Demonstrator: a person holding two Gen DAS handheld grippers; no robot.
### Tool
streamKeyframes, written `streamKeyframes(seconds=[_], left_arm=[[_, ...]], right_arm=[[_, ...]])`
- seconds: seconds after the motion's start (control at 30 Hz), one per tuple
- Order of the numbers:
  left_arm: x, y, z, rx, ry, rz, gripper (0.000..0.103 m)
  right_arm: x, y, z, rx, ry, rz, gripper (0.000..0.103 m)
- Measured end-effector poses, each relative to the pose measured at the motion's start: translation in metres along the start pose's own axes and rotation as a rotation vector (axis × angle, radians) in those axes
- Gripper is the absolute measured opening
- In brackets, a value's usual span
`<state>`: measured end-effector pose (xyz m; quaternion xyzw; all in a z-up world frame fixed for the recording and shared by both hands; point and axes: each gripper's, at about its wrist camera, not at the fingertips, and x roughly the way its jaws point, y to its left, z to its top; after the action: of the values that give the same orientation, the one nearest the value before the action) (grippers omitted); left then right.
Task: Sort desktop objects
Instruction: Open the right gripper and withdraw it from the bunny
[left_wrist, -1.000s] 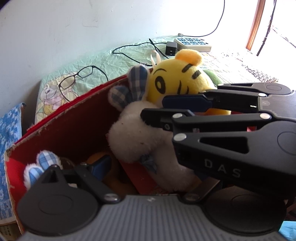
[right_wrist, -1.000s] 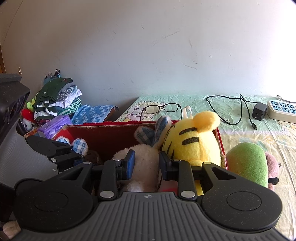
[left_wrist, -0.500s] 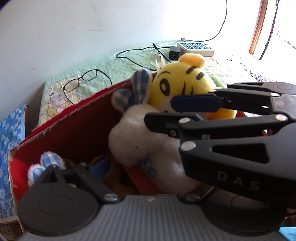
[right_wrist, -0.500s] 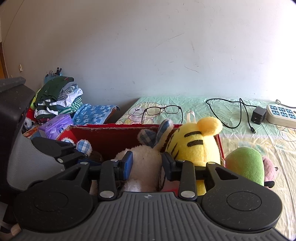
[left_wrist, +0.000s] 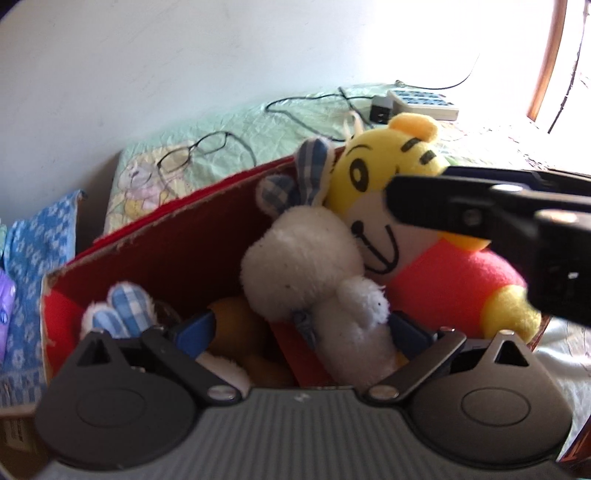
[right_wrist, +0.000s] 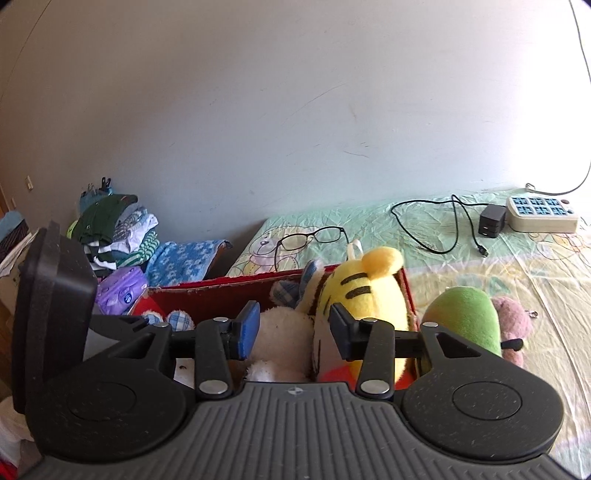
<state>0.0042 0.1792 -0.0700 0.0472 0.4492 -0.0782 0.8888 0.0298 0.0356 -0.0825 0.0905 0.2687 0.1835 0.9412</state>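
A red cardboard box (left_wrist: 177, 254) holds a white rabbit plush (left_wrist: 306, 266) with checked blue ears, leaning on a yellow tiger plush (left_wrist: 384, 173) in a red shirt. My left gripper (left_wrist: 301, 332) hangs over the box's near side, its jaws opening wide. The rabbit's lower body lies between the blue pads (left_wrist: 194, 330) without being pressed. My right gripper (right_wrist: 293, 332) is above the box, jaws also opening. The rabbit (right_wrist: 284, 339) and tiger (right_wrist: 365, 291) show beyond it, ungripped. Its black fingers (left_wrist: 443, 206) cross the tiger in the left wrist view.
A second checked-ear plush (left_wrist: 118, 306) lies at the box's left end. Green (right_wrist: 465, 317) and pink (right_wrist: 511, 325) plush toys sit right of the box on the bedsheet. Behind are glasses (right_wrist: 310, 238), a charger with cable (right_wrist: 491, 219) and a power strip (right_wrist: 541, 214). Folded clothes (right_wrist: 110, 229) are stacked left.
The right gripper's jaws spread and it drew up and back from the rabbit and tiger. The left gripper's jaws widened and now show both pads. The plush toys stayed in the box.
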Motion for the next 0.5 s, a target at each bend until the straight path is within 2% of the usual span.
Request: streamKeyframes(seconds=[0.13,0.3,0.5], left_arm=[[-0.006,0.003,-0.001,-0.045,0.02,0.018,0.1],[-0.016,-0.002,-0.002,-0.046,0.043,0.074,0.1],[-0.026,-0.006,-0.006,-0.048,0.047,0.122,0.101]], right_arm=[[-0.01,-0.003,-0.001,0.044,-0.011,-0.014,0.047],[-0.015,-0.006,-0.004,0.063,-0.012,-0.048,0.051],[-0.019,-0.01,-0.006,0.091,-0.012,-0.05,0.051]])
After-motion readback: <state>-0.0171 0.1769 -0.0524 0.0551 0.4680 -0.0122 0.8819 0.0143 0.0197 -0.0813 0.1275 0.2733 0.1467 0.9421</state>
